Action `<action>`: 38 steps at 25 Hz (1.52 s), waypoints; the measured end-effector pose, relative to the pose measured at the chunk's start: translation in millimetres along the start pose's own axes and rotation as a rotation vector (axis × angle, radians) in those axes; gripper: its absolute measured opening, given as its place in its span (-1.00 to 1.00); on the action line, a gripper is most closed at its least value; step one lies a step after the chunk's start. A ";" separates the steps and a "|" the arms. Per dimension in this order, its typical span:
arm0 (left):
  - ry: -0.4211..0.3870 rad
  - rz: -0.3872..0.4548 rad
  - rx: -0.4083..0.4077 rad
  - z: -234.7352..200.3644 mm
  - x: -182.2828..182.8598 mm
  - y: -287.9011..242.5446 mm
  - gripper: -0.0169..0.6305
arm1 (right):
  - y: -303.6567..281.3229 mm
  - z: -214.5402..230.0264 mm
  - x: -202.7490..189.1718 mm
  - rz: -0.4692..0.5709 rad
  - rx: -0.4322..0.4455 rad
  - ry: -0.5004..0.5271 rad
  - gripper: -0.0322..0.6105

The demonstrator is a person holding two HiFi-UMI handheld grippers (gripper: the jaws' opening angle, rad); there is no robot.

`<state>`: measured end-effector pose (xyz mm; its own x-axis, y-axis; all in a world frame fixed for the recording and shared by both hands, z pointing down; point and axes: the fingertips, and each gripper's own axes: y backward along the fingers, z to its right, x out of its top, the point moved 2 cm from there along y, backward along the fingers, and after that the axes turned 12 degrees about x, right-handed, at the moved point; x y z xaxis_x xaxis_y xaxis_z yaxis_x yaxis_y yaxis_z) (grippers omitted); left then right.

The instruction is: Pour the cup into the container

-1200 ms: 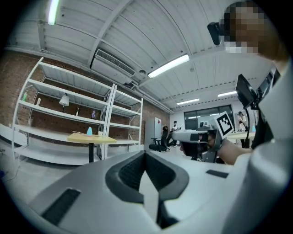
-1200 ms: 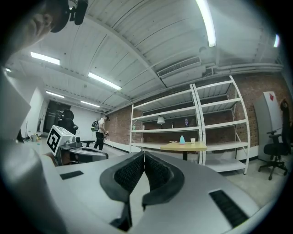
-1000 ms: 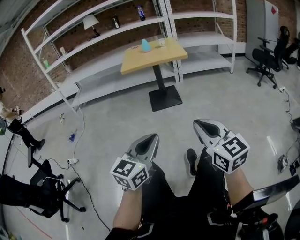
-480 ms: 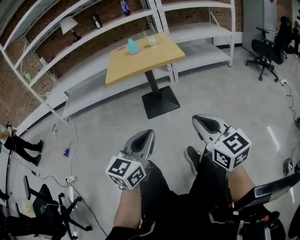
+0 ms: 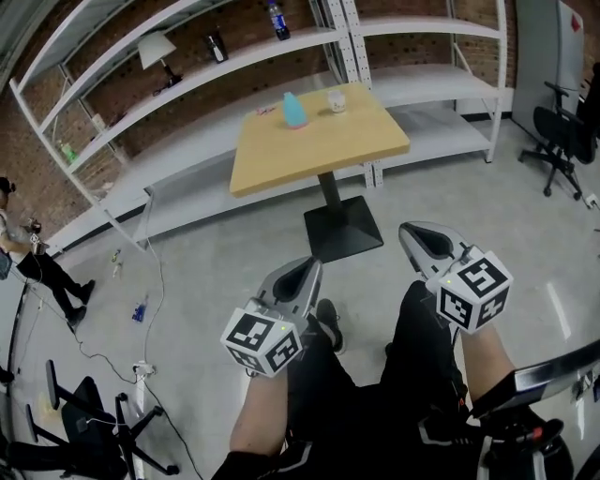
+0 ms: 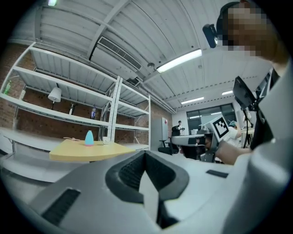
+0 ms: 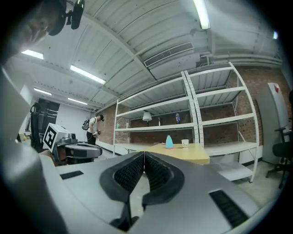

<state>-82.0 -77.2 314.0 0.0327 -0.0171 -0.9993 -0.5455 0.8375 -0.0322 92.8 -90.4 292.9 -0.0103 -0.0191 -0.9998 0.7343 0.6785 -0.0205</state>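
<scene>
One pale cup (image 5: pixel 337 100), tapered teal container (image 5: pixel 294 111)

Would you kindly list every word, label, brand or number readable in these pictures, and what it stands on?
No text here can be read.
Left marker cube and right marker cube: black-and-white patterns, no letters.
Bottle on the upper shelf: label too small.
Red patch on the grey panel: too small.

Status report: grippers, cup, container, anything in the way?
Both shut, empty: left hand-held gripper, right hand-held gripper. On the yellow table ahead: cup, blue container, untouched. No obstacle seen between.
</scene>
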 end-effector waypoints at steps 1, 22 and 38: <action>0.008 -0.003 0.009 -12.2 -1.4 -8.2 -0.97 | -13.0 8.1 1.3 0.001 0.005 -0.002 -0.89; 0.021 0.025 0.036 -193.1 20.0 -259.0 -0.97 | -231.9 219.0 21.5 0.028 0.027 0.015 -0.87; 0.002 -0.025 0.021 -300.2 26.8 -405.1 -0.97 | -361.0 354.7 29.1 -0.007 0.031 0.005 -0.43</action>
<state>-111.5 -580.9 294.8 0.0443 -0.0388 -0.9983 -0.5268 0.8481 -0.0564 68.2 -596.4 273.7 -0.0195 -0.0201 -0.9996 0.7547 0.6555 -0.0279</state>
